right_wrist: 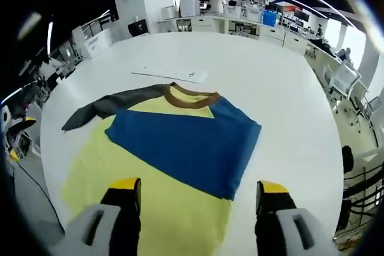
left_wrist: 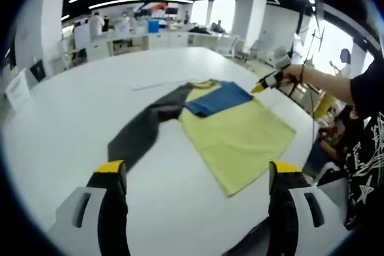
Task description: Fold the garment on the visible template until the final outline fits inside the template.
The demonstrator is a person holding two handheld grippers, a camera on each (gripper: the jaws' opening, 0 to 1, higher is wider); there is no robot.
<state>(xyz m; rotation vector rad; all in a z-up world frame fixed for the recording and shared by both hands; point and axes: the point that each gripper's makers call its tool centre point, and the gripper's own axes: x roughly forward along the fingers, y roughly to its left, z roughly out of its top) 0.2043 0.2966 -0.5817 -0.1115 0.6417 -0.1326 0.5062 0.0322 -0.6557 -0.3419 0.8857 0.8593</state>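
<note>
Yellow garment (right_wrist: 180, 148), blue sleeve folded across, grey sleeve outstretched.

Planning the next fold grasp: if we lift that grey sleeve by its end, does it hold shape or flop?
Likely flops: the grey sleeve lies flat and bent on the table, like thin cloth. Probably light, and it may drag the shirt, since the blue sleeve already lies folded over the body.

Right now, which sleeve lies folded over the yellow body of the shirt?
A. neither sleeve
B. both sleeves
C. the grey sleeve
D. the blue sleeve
D: the blue sleeve lies folded across the yellow body, while the grey sleeve lies stretched out on the table.
</note>
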